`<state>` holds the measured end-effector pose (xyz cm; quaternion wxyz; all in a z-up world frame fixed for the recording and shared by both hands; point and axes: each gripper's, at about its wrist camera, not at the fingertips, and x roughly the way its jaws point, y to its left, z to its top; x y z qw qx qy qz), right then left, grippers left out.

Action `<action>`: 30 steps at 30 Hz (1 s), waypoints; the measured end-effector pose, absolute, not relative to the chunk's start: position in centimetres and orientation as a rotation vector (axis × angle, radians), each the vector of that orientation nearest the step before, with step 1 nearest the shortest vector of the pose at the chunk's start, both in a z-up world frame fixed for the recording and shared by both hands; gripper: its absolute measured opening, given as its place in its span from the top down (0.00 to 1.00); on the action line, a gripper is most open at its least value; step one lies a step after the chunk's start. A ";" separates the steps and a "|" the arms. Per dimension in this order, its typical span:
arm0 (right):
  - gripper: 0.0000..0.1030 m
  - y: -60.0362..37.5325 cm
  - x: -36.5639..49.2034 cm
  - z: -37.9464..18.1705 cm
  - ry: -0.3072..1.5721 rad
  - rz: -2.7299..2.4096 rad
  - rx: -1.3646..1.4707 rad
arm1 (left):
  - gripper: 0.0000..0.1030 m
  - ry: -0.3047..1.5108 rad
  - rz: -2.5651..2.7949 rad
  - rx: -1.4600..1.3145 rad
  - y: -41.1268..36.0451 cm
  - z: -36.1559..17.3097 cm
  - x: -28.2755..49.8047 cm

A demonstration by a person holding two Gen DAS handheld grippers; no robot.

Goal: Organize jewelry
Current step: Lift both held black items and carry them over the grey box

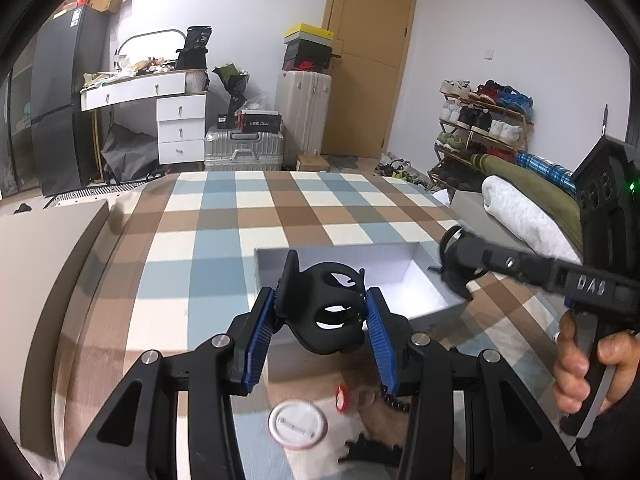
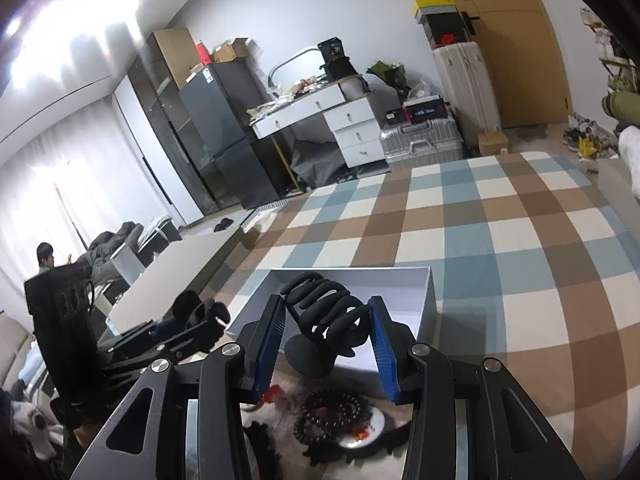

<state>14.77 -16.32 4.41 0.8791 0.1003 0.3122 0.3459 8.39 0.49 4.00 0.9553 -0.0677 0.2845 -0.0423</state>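
Each gripper grasps a black hand-shaped jewelry stand: left gripper (image 1: pixel 320 312) lifts one stand (image 1: pixel 326 308), right gripper (image 2: pixel 328 328) another stand (image 2: pixel 326 320), above the white box (image 2: pixel 416 300), likely for packing

Shows two grippers, left gripper (image 1: pixel 322 300) and right gripper (image 2: pixel 328 306), each clamped on one black stand: one looped stand (image 1: pixel 304 332), one hand-shaped stand (image 2: pixel 310 354); two stands in all. Shows one white box (image 1: pixel 380 258), open-topped. On the near side of the white box, counts one round white badge (image 1: pixel 298 424), one small red piece (image 1: pixel 341 398) and one dark bead bracelet (image 2: pixel 332 410). Far beyond the white box, counts two suitcases, one silver suitcase (image 1: pixel 244 148) and one white suitcase (image 1: pixel 304 108); three stacked shoeboxes (image 1: pixel 308 46); three stacked drawers (image 1: pixel 181 130); one fridge (image 1: pixel 64 100); one door (image 1: pixel 368 60); one shoe rack (image 1: pixel 480 128). Left of the white box, counts one seated person (image 2: pixel 46 260).
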 end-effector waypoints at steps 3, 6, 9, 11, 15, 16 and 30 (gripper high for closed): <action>0.60 -15.7 15.6 3.9 0.672 0.721 0.200 | 0.62 0.588 -0.083 -0.133 0.3 3.9 9.5; 0.60 -15.4 16.3 3.4 0.690 0.717 0.193 | 0.62 0.604 -0.082 -0.126 0.1 3.5 10.3; 0.60 -15.2 16.8 2.9 0.705 0.715 0.188 | 0.62 0.622 -0.080 -0.120 -0.1 3.1 10.9; 0.60 -15.0 17.2 2.6 0.714 0.719 0.181 | 0.62 0.631 -0.079 -0.107 -0.3 2.8 11.2; 0.60 -14.4 17.8 2.1 0.733 0.722 0.158 | 0.62 0.651 -0.080 -0.103 -0.4 2.4 12.0; 0.60 -14.3 18.0 2.0 0.738 0.721 0.153 | 0.62 0.655 -0.077 -0.099 -0.5 2.3 12.2; 0.60 -13.1 19.7 1.1 0.780 0.724 0.087 | 0.62 0.715 -0.052 0.022 -2.1 1.3 12.6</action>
